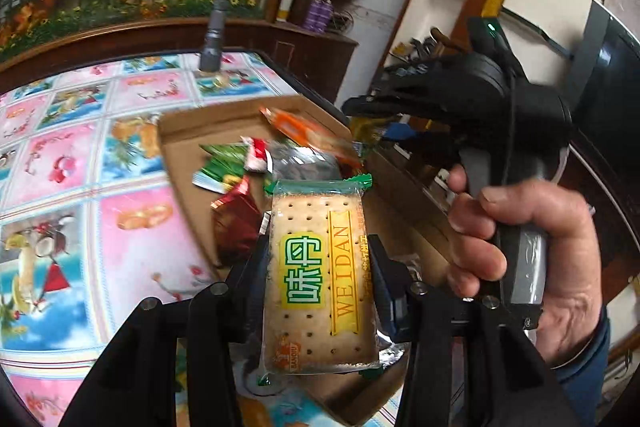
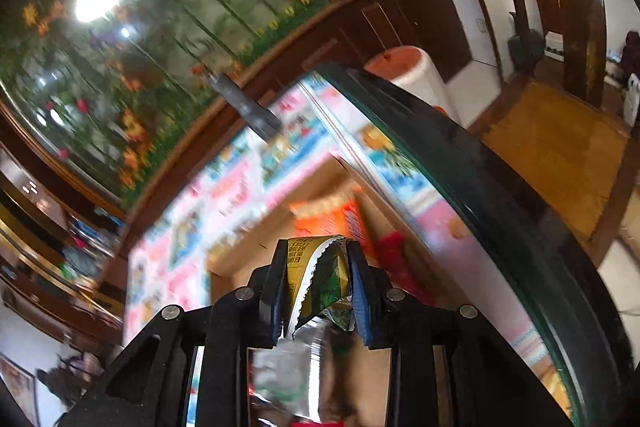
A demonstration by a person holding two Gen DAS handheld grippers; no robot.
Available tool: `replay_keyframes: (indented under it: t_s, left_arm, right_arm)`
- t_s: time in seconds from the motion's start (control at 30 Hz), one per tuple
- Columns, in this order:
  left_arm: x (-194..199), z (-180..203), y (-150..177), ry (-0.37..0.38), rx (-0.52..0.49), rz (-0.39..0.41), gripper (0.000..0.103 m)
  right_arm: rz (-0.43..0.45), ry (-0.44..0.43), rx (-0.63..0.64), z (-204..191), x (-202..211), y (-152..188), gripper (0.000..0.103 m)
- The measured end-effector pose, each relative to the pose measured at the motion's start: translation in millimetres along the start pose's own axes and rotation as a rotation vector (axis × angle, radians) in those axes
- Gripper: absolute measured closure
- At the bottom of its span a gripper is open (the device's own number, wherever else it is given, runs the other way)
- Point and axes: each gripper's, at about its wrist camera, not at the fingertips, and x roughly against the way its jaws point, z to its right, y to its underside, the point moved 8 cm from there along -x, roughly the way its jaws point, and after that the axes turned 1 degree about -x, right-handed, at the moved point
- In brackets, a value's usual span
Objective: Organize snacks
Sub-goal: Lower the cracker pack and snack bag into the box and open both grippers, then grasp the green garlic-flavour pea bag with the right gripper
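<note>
**Both grippers loaded over the snack box**

The left gripper (image 1: 318,267) is clamped on a cracker packet (image 1: 318,275), its fingers pressed against the packet's two long sides; the clear wrapper with green ends reads "WEIDAN". The packet is held just above the near end of the cardboard box (image 1: 188,147), which lies on the table (image 1: 80,187) with its fruit-patterned cloth.

Inside the box, beyond the cracker packet, lie a green sachet (image 1: 222,167), a dark red packet (image 1: 236,223) and an orange packet (image 1: 308,137).

The right gripper (image 2: 318,281), held in a bare hand (image 1: 532,259) at the box's right side, is closed on a crumpled gold-and-green foil wrapper (image 2: 320,279). That view is motion-blurred, so the wrapper's print is hard to read; the gripper appears to be above the box too.

A grey post (image 1: 214,35) stands on the table beyond the box's far end.
</note>
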Motion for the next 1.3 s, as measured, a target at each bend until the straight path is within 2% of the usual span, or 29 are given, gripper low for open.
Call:
replay_keyframes:
  t_s: [0.23,0.43,0.57,0.77,0.87,1.07,1.17,1.3]
  left_arm:
    - [-9.3,13.5,5.8,0.023,-0.041,-0.009,0.058]
    - [-14.2,16.4,12.4,0.035,-0.063,-0.024,0.058]
    - [-11.6,20.1,12.8,0.032,-0.083,-0.012,0.058]
    - [-5.5,18.7,9.0,0.049,-0.076,0.003,0.056]
    - [0.8,14.2,4.7,0.054,-0.061,0.017,0.050]
    - [28.6,-9.0,-10.2,0.010,-0.065,0.054,0.048]
    - [47.9,-34.3,-13.6,-0.041,-0.077,0.071,0.044]
    - [64.9,-72.6,-2.0,-0.096,-0.080,0.037,0.042]
  right_arm:
    - [-0.055,0.136,0.027,14.8,-8.1,10.2,0.071]
    - [-0.071,0.121,0.022,13.9,-6.8,12.0,0.070]
    - [-0.072,0.126,0.041,9.3,-5.6,12.7,0.055]
    - [-0.024,0.071,0.054,-3.5,2.8,7.5,0.054]
    - [0.026,0.024,0.072,-14.0,11.7,3.3,0.054]
    - [0.041,-0.001,0.092,-23.0,11.8,2.6,0.053]
    - [0.040,-0.011,0.106,-27.7,10.8,3.8,0.053]
    - [0.039,-0.020,0.134,-35.7,9.8,7.3,0.053]
